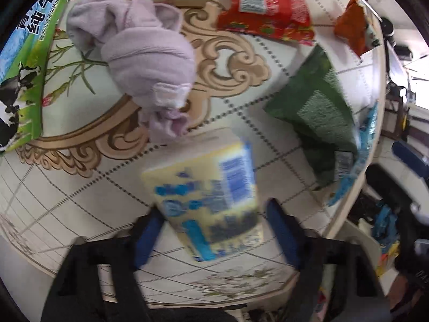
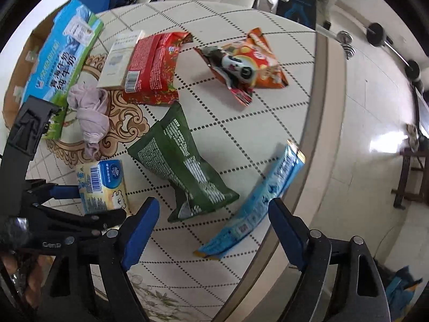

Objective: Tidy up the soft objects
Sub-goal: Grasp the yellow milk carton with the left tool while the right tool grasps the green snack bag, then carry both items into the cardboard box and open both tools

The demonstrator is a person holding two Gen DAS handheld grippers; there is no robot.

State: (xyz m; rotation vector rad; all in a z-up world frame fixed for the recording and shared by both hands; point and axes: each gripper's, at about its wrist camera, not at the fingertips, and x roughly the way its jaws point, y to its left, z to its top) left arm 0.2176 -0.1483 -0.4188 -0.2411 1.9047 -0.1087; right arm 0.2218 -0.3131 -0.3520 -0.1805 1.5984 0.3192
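A yellow tissue pack [image 1: 211, 201] lies on the round table between the open blue fingers of my left gripper [image 1: 214, 230]; the fingers stand apart from its sides. It also shows in the right wrist view [image 2: 103, 185], with the left gripper [image 2: 67, 201] around it. A lilac knotted cloth [image 1: 144, 56] lies beyond it, also seen in the right wrist view [image 2: 91, 112]. My right gripper [image 2: 211, 230] is open and empty above the table's near edge, with a green snack bag [image 2: 182, 163] and a blue wrapper [image 2: 257, 201] ahead of it.
A red packet [image 2: 152, 67], a white box [image 2: 120, 59], an orange panda snack bag [image 2: 244, 64] and a blue-green milk carton box [image 2: 64, 61] lie on the table [image 2: 241, 21]. The table rim [image 2: 321, 107] curves at the right above a tiled floor.
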